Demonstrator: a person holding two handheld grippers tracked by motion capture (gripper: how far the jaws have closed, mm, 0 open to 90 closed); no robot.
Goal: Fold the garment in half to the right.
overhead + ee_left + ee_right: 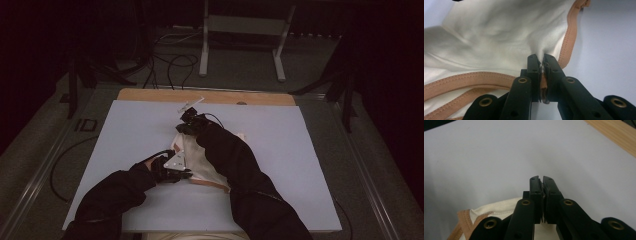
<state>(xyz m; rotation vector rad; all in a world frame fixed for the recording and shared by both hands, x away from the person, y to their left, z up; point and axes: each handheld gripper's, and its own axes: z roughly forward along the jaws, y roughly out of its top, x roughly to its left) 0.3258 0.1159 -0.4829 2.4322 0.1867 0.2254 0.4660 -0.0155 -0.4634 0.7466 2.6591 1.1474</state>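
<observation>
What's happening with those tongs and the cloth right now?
Left tongs shut on cream garment's tan trim. Right tongs shut on its far edge. Nothing in the way.

Dim room; grey carpet floor (240, 70); white metal stand (245, 30); black cables (170, 62)

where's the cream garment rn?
High view: the cream garment lies mid-table on the white sheet, between the left gripper at its near edge and the right gripper at its far end.

Smooth cream cloth garment (499, 32) with ribbed tan trim; matt black tongs (541, 65).
</observation>
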